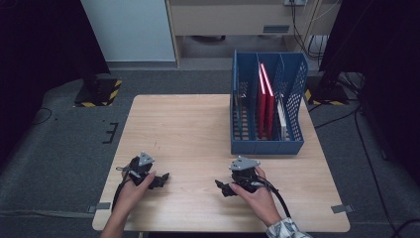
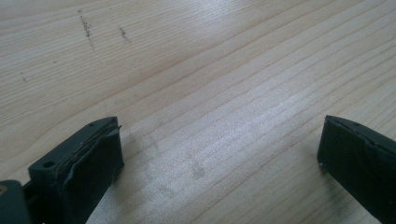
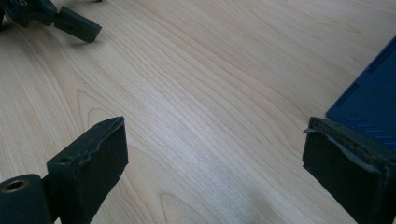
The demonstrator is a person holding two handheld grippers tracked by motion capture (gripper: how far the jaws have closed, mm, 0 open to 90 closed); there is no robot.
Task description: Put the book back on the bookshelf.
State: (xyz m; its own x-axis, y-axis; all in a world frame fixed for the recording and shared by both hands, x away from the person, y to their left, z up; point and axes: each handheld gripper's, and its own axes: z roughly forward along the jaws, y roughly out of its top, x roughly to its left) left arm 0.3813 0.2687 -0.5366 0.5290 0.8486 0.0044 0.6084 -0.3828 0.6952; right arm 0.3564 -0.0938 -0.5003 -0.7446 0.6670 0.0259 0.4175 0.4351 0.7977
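A person's hands hold two black grippers low over a light wooden table [image 1: 198,129]. My left gripper [image 1: 162,179] rests near the front left, jaws pointing right; in its own view it [image 2: 219,149] stands open over bare wood. My right gripper [image 1: 223,187] sits near the front centre-right, jaws pointing left; in its own view it [image 3: 215,158] is open with nothing between the jaws. The left gripper's jaw tip [image 3: 74,25] shows at the top left of the right gripper view. A blue file rack [image 1: 267,106] stands at the back right, holding red folders [image 1: 265,99] and a white one [image 1: 281,119].
The rack's blue base corner [image 3: 369,102] lies close to my right gripper. Dark scuff marks [image 2: 86,28] dot the wood ahead of the left gripper. Black stands [image 1: 99,89] and cables [image 1: 366,148] lie on the grey floor around the table.
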